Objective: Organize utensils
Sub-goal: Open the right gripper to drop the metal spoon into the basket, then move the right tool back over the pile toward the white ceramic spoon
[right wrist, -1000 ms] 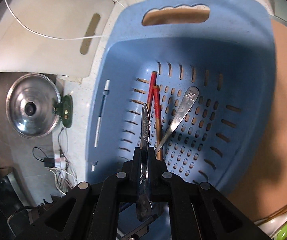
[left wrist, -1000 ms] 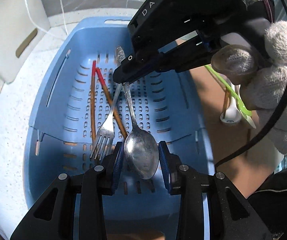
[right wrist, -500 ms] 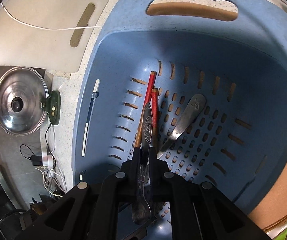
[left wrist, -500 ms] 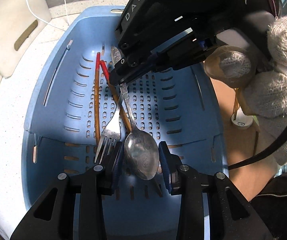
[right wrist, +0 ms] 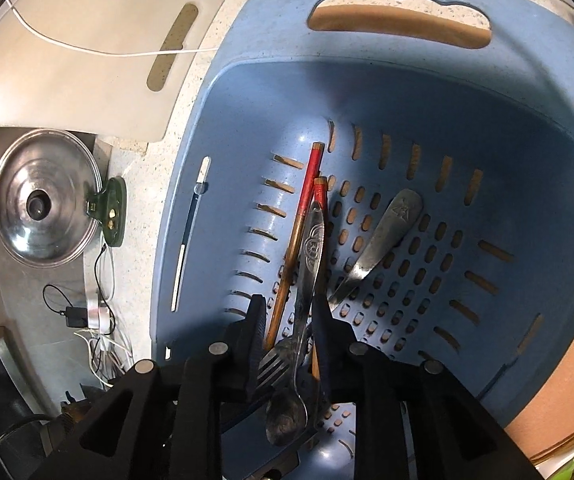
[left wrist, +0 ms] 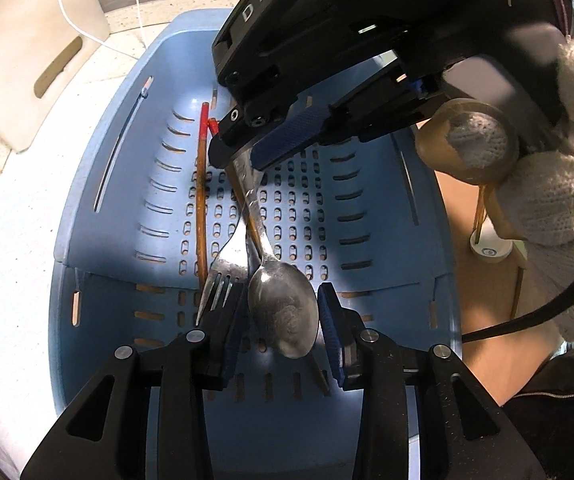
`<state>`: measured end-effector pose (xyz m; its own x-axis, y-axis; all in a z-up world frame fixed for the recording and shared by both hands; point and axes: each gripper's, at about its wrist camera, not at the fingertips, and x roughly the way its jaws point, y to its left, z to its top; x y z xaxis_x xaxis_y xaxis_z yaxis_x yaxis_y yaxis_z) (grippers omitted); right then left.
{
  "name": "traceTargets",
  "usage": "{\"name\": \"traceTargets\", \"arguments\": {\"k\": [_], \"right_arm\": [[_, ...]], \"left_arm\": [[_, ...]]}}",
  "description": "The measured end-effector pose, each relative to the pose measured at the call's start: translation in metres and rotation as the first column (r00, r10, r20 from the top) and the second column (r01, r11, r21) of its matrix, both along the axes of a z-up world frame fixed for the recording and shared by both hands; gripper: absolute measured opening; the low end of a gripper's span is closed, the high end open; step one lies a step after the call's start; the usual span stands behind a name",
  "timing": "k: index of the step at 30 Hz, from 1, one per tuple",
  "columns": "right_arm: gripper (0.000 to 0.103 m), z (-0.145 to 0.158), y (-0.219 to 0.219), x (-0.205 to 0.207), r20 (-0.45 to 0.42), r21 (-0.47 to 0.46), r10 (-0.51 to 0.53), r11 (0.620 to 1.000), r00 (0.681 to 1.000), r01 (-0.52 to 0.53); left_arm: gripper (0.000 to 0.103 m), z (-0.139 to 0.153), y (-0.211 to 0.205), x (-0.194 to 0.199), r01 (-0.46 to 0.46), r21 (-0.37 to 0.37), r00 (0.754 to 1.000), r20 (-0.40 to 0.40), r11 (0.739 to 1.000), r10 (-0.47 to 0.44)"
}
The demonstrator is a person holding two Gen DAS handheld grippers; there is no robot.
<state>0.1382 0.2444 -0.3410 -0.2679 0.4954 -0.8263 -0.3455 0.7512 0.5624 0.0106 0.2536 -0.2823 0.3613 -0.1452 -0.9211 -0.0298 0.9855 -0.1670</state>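
The steel spoon (left wrist: 283, 312) lies in the blue slotted plastic basket (left wrist: 99, 184), its bowl between the spread pads of the left gripper (left wrist: 281, 320), untouched. The right gripper (right wrist: 287, 320), jaws parted, straddles its handle beside the red-tipped wooden chopsticks (right wrist: 307, 196) and steel fork (left wrist: 223, 276).

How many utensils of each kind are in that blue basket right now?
Spoons: 1
Forks: 1
Chopsticks: 2
Total: 4 utensils in the blue basket.
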Motion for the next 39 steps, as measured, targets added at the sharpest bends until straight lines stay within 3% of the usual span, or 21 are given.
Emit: {"name": "traceTargets", "arguments": {"k": [7,11,17,22,27,29,31,35,39], "right_arm": [[0.028,0.013,-0.010,0.002,0.037,0.011,-0.012,1.000,0.999,0.012],[0.028,0.034,-0.029,0.001,0.053,0.070,0.003,0.998,0.999,-0.006],[0.034,0.074,-0.107,-0.007,0.156,0.160,0.003,0.987,0.988,-0.028],[0.047,0.099,-0.200,-0.008,0.288,0.178,-0.086,0.984,0.954,0.035],[0.051,0.112,-0.277,-0.008,0.407,0.163,-0.177,0.979,0.896,0.119],[0.070,0.114,-0.304,-0.010,0.451,0.167,-0.212,0.974,0.867,0.152],[0.076,0.113,-0.327,-0.013,0.477,0.166,-0.234,0.970,0.847,0.175],[0.076,0.103,-0.354,-0.013,0.448,0.158,-0.241,0.969,0.861,0.189],[0.076,0.087,-0.364,-0.011,0.365,0.158,-0.256,0.965,0.895,0.211]], "left_arm": [[0.036,0.007,-0.001,-0.004,-0.016,0.007,1.000,0.010,1.000,0.016],[0.036,0.023,0.003,-0.011,-0.036,0.008,0.998,0.045,0.999,0.036],[0.036,0.063,0.000,-0.031,-0.062,0.017,0.989,0.139,0.998,0.060],[0.036,0.086,-0.017,-0.033,-0.052,0.021,0.980,0.193,0.998,0.047],[0.036,0.093,-0.051,-0.024,0.002,0.000,0.975,0.221,1.000,-0.002],[0.036,0.085,-0.072,-0.016,0.035,-0.009,0.975,0.222,0.999,-0.032],[0.036,0.086,-0.089,-0.010,0.068,-0.021,0.973,0.221,0.997,-0.061],[0.036,0.078,-0.131,-0.001,0.150,-0.043,0.969,0.203,0.988,-0.138],[0.036,0.070,-0.163,-0.001,0.209,-0.064,0.965,0.173,0.976,-0.195]]}}
